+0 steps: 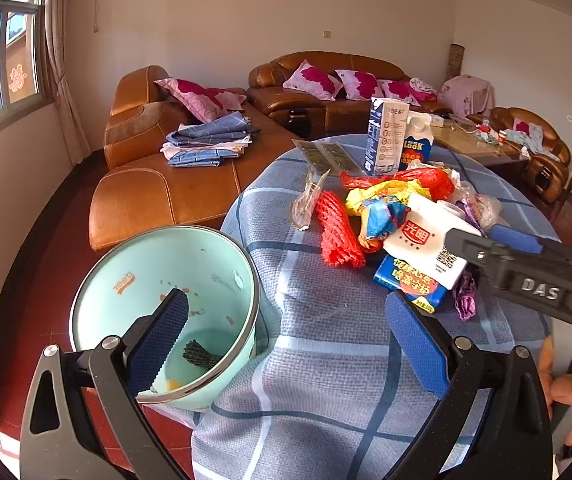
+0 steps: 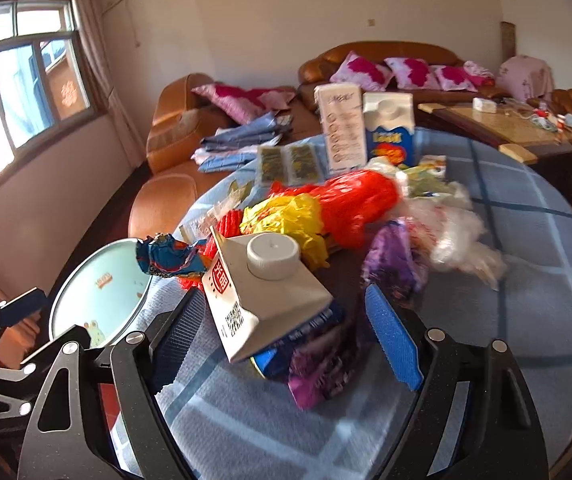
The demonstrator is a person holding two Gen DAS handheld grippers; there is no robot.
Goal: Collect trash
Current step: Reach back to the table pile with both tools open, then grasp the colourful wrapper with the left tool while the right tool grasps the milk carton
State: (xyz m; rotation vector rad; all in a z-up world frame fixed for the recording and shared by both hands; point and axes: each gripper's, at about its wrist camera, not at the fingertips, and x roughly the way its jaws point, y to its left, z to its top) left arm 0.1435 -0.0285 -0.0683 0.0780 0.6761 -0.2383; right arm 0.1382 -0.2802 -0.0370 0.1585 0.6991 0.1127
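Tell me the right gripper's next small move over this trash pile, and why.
Probably ease the right gripper forward and close on the white carton. Its jaws stand open, empty, with the tilted carton lying between them atop the pile, and the mint bin waits open beside the table.

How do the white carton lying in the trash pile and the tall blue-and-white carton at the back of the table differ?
The white carton lies tilted on the pile between the right gripper's open fingers; the tall carton stands upright, apart from the grippers. The white carton has a gable top with a round cap and red logo; the tall carton is a slim brick with dark blue sides. Both are drink cartons on the checked tablecloth.
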